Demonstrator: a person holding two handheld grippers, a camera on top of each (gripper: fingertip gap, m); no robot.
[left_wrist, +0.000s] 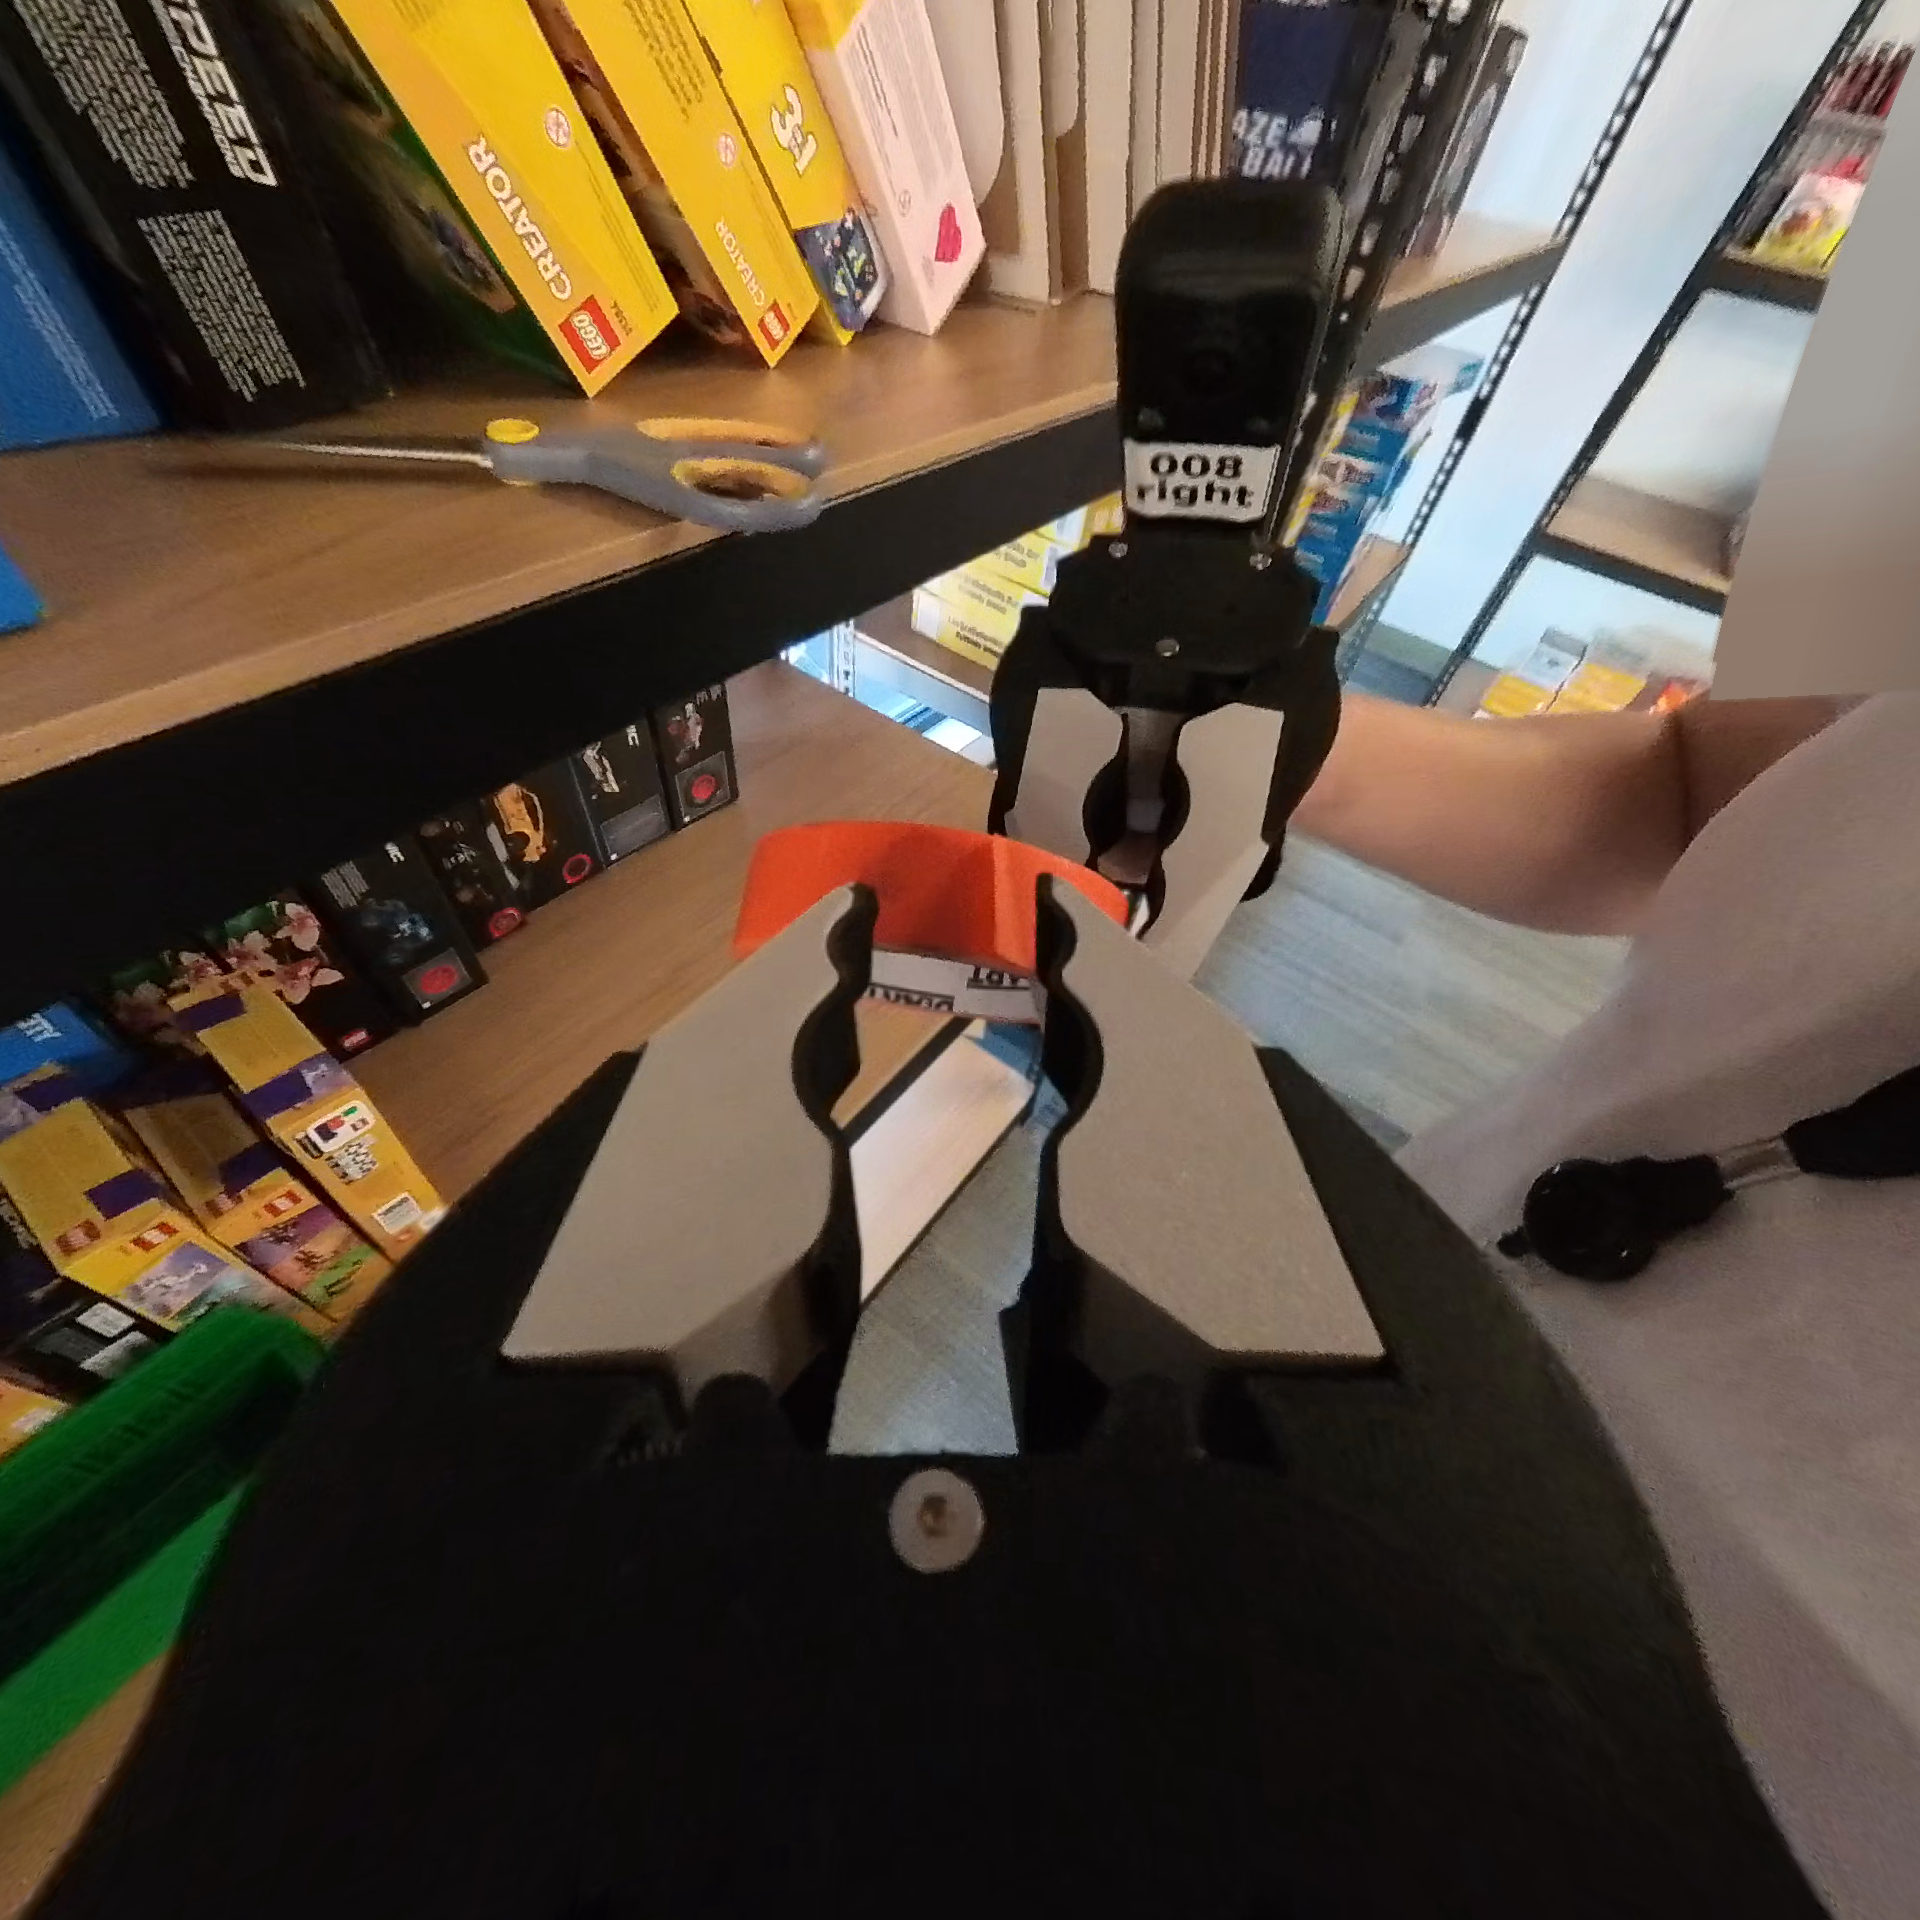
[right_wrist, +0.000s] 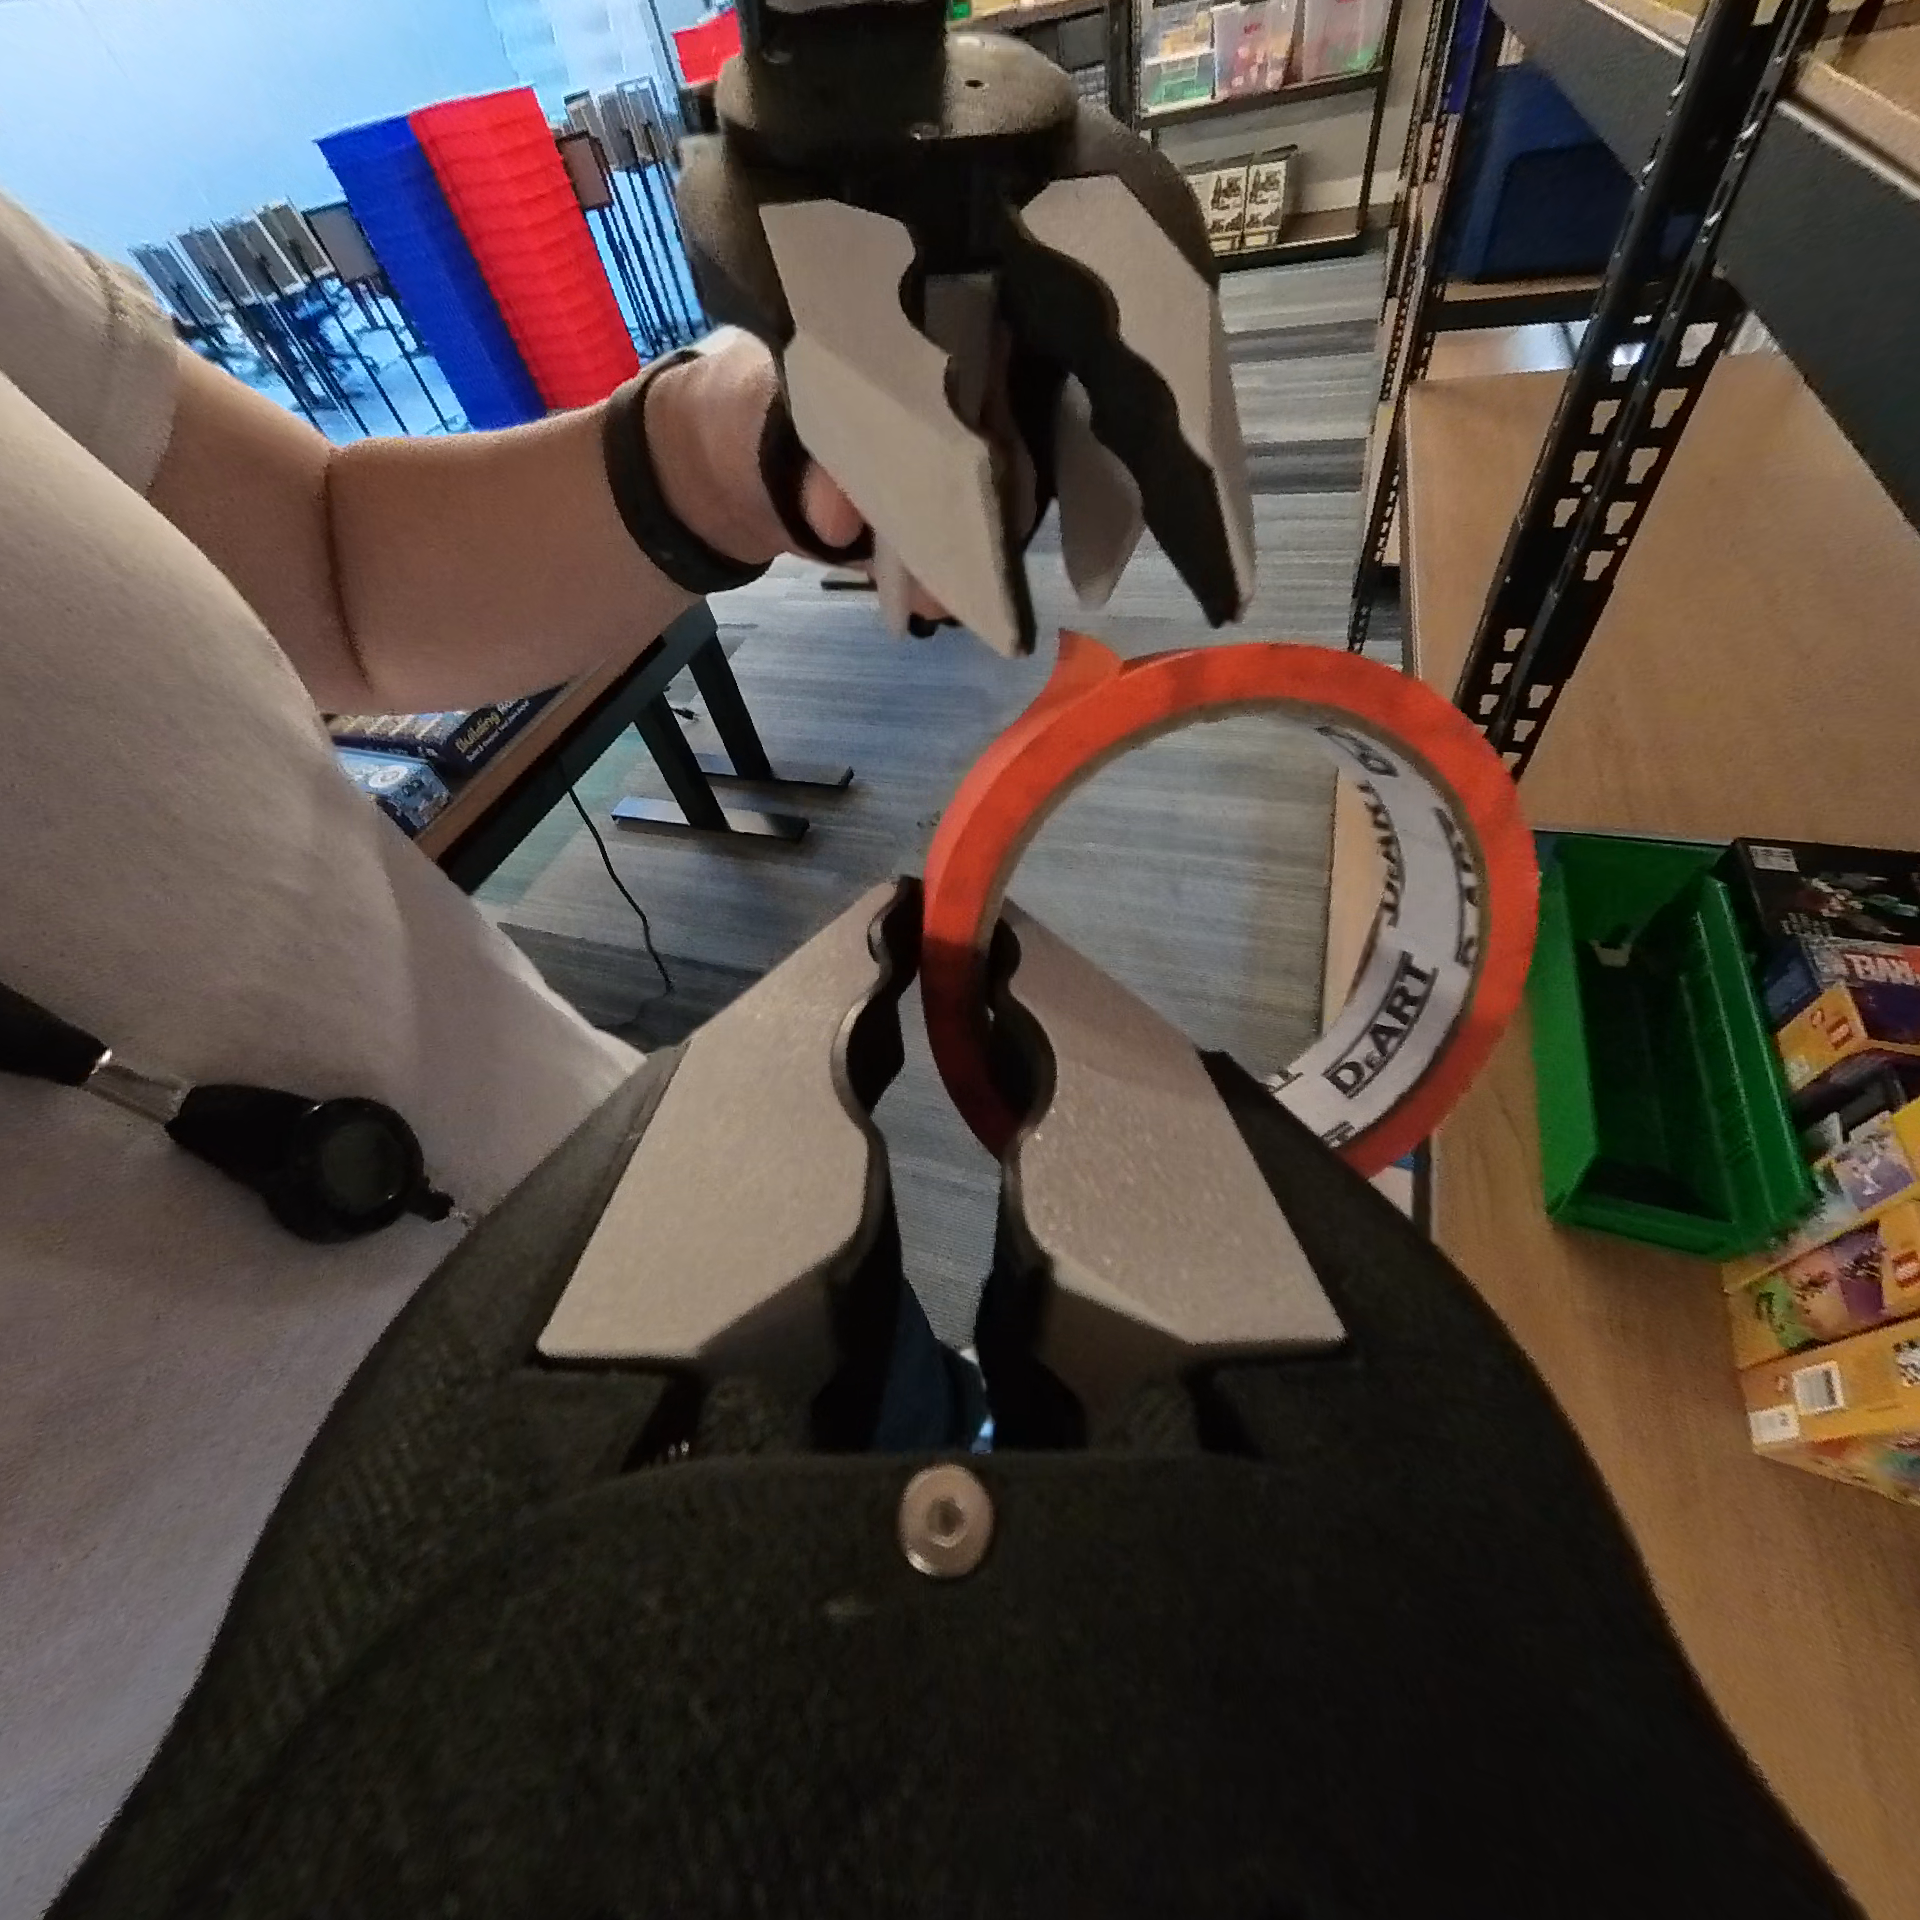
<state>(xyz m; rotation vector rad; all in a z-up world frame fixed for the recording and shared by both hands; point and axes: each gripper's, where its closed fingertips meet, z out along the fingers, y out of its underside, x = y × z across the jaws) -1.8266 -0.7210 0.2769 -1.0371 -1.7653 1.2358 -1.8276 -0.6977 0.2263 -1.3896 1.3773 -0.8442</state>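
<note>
Two grippers meeting at one tape roll (right_wrist: 1226, 904), off the shelf's (left_wrist: 312, 582) front edge. Risk: roll twisting loose, pinched only at its rim. Right gripper (right_wrist: 951, 935) nearly closed, clamping the roll's wall. Left gripper (right_wrist: 1122, 613) slightly parted, empty, tips just beside the loose tape end (right_wrist: 1081, 655). Scissors (left_wrist: 644, 468) near the shelf edge.

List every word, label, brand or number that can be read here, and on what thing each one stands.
I do not copy out writing; these things bear it.
White sticker on the right tool: clear print.
Orange tape roll, white inner face: clear print.
Yellow boxes, upper shelf: large brand print.
Black box beside them: large letters; its small print is unreadable.
Lower-shelf boxes: too small, blurred.
</note>
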